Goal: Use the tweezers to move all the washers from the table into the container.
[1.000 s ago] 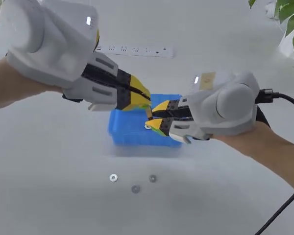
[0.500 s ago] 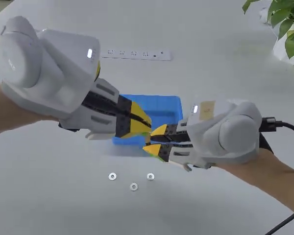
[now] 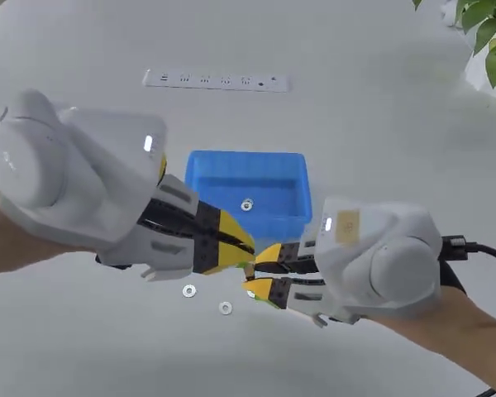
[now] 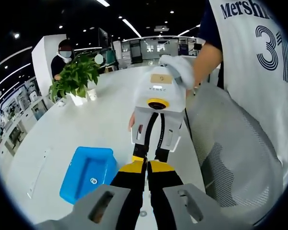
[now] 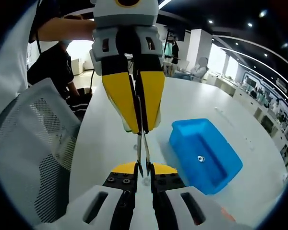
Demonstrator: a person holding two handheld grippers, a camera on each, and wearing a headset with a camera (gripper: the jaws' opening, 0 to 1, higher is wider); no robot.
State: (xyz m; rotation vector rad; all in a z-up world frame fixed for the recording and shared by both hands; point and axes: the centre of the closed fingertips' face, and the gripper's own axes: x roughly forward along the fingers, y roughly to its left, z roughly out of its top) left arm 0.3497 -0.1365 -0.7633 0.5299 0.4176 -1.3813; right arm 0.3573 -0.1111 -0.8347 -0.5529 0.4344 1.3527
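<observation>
In the head view the blue container (image 3: 273, 222) sits mid-table with one washer (image 3: 246, 204) inside. Two washers (image 3: 188, 290) (image 3: 225, 308) lie on the white table in front of it. My left gripper (image 3: 241, 245) and right gripper (image 3: 261, 278) meet tip to tip just above them. In the right gripper view the silver tweezers (image 5: 142, 148) run from the left gripper's (image 5: 138, 128) shut yellow jaws down into my right gripper (image 5: 144, 168), whose jaws press on the legs. The container (image 5: 182, 143) with its washer (image 5: 200, 158) lies to the right.
A white power strip (image 3: 217, 80) lies at the table's far side, and a potted plant (image 3: 489, 45) stands at the far right. A grey mesh chair (image 4: 230, 148) and a person in a numbered jersey are behind the right gripper.
Both grippers have come back from over the container toward the table's near side, above the loose washers. The washer that hung at the tweezers' tip now lies in the container.
</observation>
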